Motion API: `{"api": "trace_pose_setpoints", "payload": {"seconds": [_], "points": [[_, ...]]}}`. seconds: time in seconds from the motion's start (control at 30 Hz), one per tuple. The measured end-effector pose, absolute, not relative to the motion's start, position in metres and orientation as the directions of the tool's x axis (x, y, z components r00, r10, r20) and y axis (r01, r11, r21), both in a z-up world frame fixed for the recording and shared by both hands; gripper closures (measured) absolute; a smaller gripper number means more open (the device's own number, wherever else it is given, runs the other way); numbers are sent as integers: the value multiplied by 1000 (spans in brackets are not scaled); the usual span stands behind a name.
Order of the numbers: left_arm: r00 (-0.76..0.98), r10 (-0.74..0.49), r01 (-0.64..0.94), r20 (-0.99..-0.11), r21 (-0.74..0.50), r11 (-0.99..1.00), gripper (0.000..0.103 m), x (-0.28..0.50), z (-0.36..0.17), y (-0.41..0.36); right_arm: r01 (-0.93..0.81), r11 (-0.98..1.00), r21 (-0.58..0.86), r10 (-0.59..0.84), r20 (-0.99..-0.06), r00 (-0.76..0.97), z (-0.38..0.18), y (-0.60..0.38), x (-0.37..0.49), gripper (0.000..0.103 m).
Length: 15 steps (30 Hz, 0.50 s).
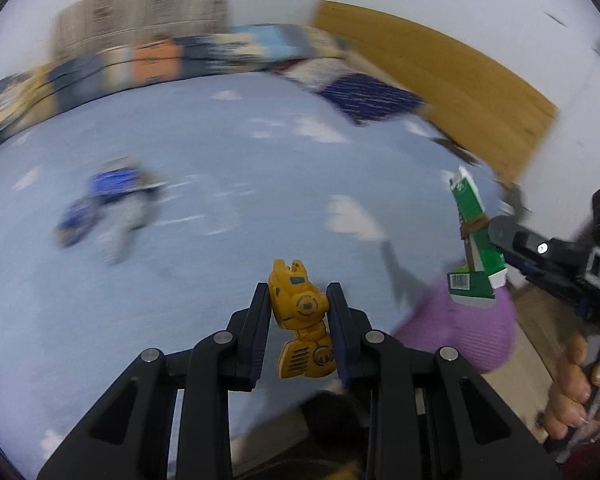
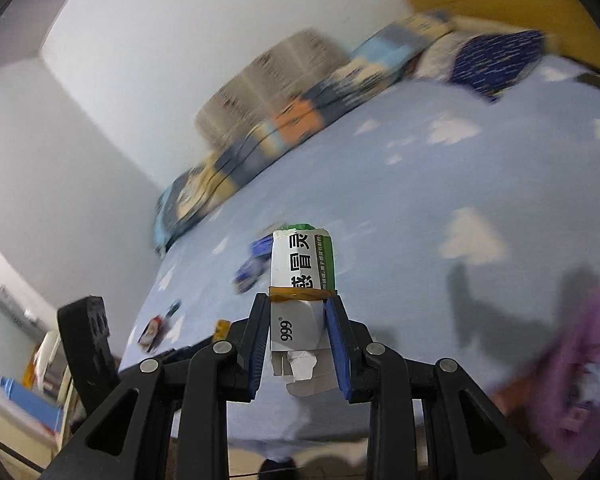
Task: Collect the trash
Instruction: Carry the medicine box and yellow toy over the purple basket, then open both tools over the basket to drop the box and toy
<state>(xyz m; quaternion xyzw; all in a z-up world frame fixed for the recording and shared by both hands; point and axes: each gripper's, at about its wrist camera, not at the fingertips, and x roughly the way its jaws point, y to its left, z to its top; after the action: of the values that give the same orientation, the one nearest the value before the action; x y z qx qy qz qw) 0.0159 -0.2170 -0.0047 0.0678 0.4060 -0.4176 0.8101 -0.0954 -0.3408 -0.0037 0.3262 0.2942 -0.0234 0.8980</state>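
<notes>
My left gripper (image 1: 298,300) is shut on a yellow toy figure (image 1: 302,320), held above the light-blue bedsheet (image 1: 220,184). My right gripper (image 2: 296,312) is shut on a green-and-white medicine box (image 2: 300,280) with a rubber band around it. In the left wrist view that medicine box (image 1: 474,240) and the right gripper (image 1: 480,227) show at the right, with a hand (image 1: 572,392) on the handle. Crumpled blue wrappers (image 1: 108,200) lie on the sheet to the left; in the right wrist view these blue wrappers (image 2: 256,264) lie just behind the box.
A purple cloth bag (image 1: 468,332) sits at the bed's near right; the purple bag (image 2: 576,360) shows at right in the right wrist view. Patchwork pillows (image 1: 152,64), a dark-blue pillow (image 1: 368,96) and a wooden headboard (image 1: 440,72) line the far side. More small litter (image 2: 156,328) lies near the bed's left edge.
</notes>
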Motion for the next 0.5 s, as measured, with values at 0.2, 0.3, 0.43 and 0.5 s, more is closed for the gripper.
{"api": "trace_pose_setpoints", "payload": {"seconds": [0.2,0.3,0.43,0.5], "points": [[126,-672,863,-729,-254,438,76,-48,1,-322,416,703,577,-46,-547,836,-4,-423,-207,73],[40,-662,893,-748,-270,360,76,-73,-3,-362,487,647,586,-116,-555,823,-10,-453,-253,73],[-42,-621,916,-783,-278,289,76,-99,-14,-408,554,564,613,-173,-568,805,-26,-486,-294,72],[-63,-601,922,-796,-278,271,76,-108,-19,-423,567,532,629,-182,-569,802,-32,-499,-305,72]]}}
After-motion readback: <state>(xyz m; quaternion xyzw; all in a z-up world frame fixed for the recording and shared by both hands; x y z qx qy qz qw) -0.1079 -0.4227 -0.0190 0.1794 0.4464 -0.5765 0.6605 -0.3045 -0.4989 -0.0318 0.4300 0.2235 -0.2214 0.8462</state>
